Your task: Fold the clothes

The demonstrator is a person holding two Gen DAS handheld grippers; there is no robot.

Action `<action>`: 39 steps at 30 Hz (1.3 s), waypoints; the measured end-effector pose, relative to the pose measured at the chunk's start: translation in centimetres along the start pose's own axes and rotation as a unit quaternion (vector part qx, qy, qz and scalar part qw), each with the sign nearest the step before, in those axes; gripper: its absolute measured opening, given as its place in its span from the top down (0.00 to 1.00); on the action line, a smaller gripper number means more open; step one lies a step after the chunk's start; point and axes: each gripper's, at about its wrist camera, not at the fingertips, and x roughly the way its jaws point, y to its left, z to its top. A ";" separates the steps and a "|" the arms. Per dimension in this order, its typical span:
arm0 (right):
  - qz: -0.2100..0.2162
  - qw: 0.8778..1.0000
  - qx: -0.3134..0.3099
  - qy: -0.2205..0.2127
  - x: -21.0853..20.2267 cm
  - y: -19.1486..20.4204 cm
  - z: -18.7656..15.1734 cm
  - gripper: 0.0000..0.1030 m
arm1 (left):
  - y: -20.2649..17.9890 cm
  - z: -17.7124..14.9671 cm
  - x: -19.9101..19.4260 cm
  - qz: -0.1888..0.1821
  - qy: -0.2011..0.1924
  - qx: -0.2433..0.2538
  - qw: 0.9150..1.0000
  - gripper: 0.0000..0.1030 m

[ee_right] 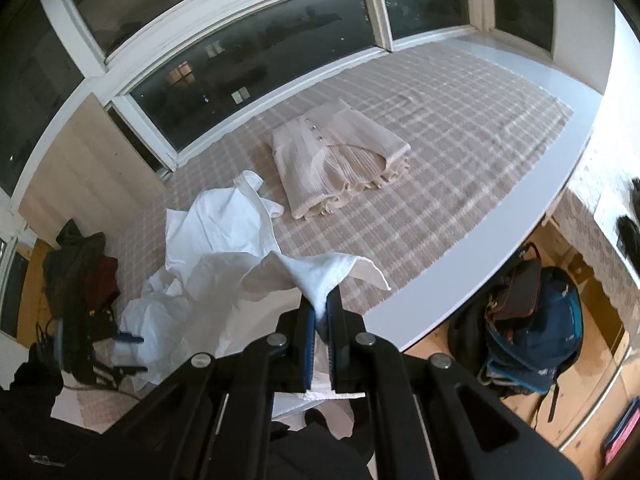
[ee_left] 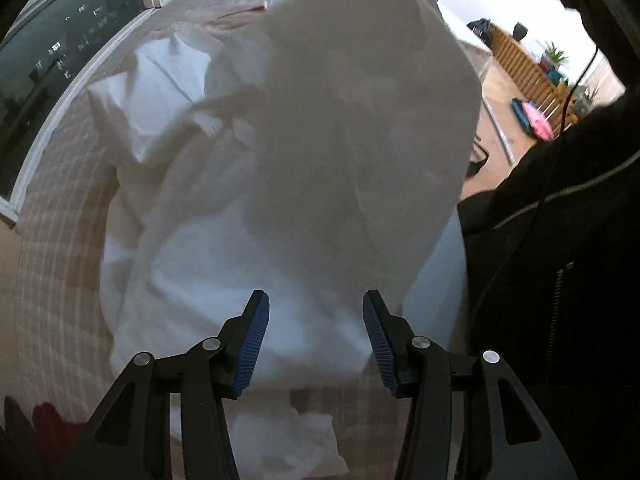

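Now white garment (ee_right: 320, 280) sits pinched inside right gripper (ee_right: 320, 312).

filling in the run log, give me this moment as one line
stage: white garment unfolded | left claw: open, empty | right claw: shut on white garment, edge lifted | pink knit garment: folded on table

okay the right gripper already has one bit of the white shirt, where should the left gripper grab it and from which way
Probably the loose hem of the white shirt hanging just ahead of the open left gripper. The right gripper pinches one corner, so the cloth drapes in a sheet with a free edge low down. Come straight forward and slightly up, jaws either side of that edge, away from the crumpled heap on the checked cloth.
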 end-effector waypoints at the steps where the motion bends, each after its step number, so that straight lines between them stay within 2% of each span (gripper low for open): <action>1: 0.001 1.000 -0.004 0.000 0.0 0.2 0.3 0.95 | 0.0 -0.2 0.3 0.005 0.002 -0.001 1.000 0.54; 6: 0.004 1.000 -0.024 0.000 0.0 1.7 1.5 0.95 | 0.4 -1.2 1.9 0.030 0.011 -0.008 0.999 0.56; 8: 0.008 0.999 -0.031 -0.001 -0.1 2.5 1.6 0.95 | 0.6 -1.6 2.6 0.040 0.015 -0.011 0.999 0.66; 10: 0.010 0.999 -0.038 -0.001 -0.2 3.0 1.6 0.95 | 0.7 -2.0 3.2 0.050 0.018 -0.014 0.998 0.89; 12: 0.010 0.999 -0.045 -0.002 -0.4 3.5 1.7 0.95 | 0.9 -2.3 2.7 0.039 0.013 -0.024 0.999 0.98; 16: 0.007 0.999 -0.053 -0.006 -0.7 3.9 1.8 0.95 | 0.8 -3.0 1.3 0.028 0.001 -0.039 0.999 1.00; 18: 0.006 0.999 -0.053 -0.008 -0.8 3.9 1.9 0.95 | 0.2 -3.5 0.3 0.027 -0.006 -0.039 0.999 1.00; 20: 0.009 0.999 -0.053 -0.007 -0.8 3.9 1.8 0.95 | -0.8 -4.0 -0.6 0.037 -0.014 -0.027 0.999 0.95; 22: 0.011 0.999 -0.049 -0.005 -0.8 3.8 1.7 0.95 | -1.7 -4.4 -1.1 0.061 -0.018 -0.011 0.998 0.62; 23: 0.013 0.999 -0.047 -0.004 -0.8 3.7 1.7 0.95 | -1.8 -4.6 -0.9 0.075 -0.014 -0.006 0.997 0.58; 25: 0.015 0.999 -0.045 -0.003 -0.8 3.6 1.5 0.95 | -1.7 -4.9 -0.4 0.102 -0.005 0.004 0.995 0.59; 29: 0.017 0.999 -0.046 -0.002 -0.9 3.8 1.3 0.95 | -2.1 -4.6 0.7 0.128 0.011 0.021 0.991 0.60; 33: 0.019 0.999 -0.047 0.006 -1.0 4.0 1.1 0.95 | -3.6 -3.0 0.9 0.120 -0.002 0.062 0.991 0.60; 39: 0.018 0.999 -0.047 0.006 -1.4 4.3 1.0 0.95 | -4.6 -3.7 2.5 0.167 -0.008 0.094 0.981 0.58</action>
